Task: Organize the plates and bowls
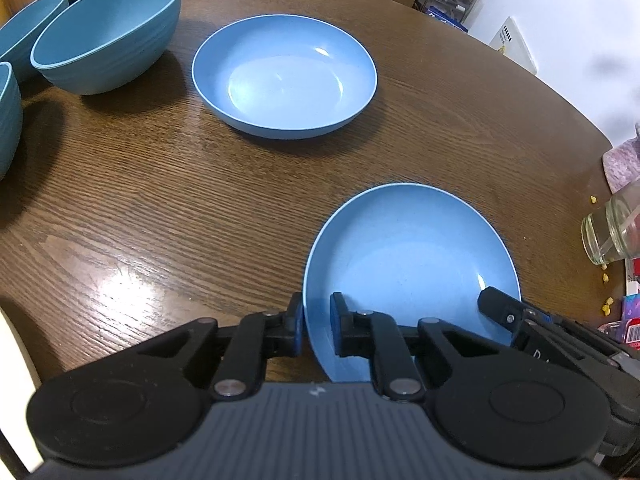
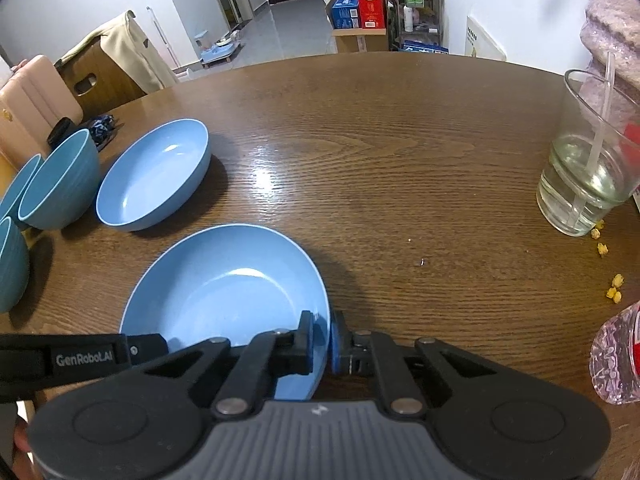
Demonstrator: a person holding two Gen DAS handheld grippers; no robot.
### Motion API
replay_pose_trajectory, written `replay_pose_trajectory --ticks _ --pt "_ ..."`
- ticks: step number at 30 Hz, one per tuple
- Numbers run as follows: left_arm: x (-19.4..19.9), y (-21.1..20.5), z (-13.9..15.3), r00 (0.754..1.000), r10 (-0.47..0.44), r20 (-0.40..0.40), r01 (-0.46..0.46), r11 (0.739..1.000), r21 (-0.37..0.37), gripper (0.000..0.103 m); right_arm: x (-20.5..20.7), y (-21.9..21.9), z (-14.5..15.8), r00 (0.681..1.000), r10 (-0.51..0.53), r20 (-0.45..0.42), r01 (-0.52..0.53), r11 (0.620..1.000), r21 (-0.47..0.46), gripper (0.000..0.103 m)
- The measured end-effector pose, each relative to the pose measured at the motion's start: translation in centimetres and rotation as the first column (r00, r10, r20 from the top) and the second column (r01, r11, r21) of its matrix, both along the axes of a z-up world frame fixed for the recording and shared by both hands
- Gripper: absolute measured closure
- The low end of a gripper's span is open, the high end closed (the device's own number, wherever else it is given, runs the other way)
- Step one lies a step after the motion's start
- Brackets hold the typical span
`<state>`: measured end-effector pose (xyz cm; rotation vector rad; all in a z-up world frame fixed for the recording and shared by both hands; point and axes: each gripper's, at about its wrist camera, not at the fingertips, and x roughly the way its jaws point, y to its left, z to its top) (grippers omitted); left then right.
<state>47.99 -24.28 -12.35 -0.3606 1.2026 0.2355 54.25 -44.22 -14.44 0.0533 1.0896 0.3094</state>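
Observation:
A light blue plate (image 1: 412,264) lies near the table's front; it also shows in the right wrist view (image 2: 224,292). My left gripper (image 1: 316,328) straddles its left rim, with a small gap at the outer finger. My right gripper (image 2: 322,340) is shut on its right rim; its fingertip (image 1: 496,304) shows in the left wrist view. A second blue plate (image 1: 284,76) sits farther back, also in the right wrist view (image 2: 156,176). Three teal bowls (image 1: 108,32) stand at the far left, in the right wrist view too (image 2: 60,180).
The wooden table (image 2: 400,160) is round. A glass of water with a straw (image 2: 588,160) stands at the right, with yellow crumbs (image 2: 614,292) and a plastic bottle (image 2: 616,360) near it. A chair (image 2: 104,68) stands behind the bowls.

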Motion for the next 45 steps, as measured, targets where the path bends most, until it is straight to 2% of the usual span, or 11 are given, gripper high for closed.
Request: replay_pose_trajectory --ticks 21,45 --pt "-2.3 0.7 2.5 1.0 0.0 0.028 0.0 1.0 0.009 0.089 -2.3 -0.1 2.5 0.999 0.008 0.041 -0.009 1.0 0.015 0.095" --pt "-6.1 3.0 5.1 0.999 0.017 0.04 -0.018 1.0 0.024 0.089 -5.6 1.9 4.6 0.998 0.033 0.056 -0.036 0.998 0.044 0.095"
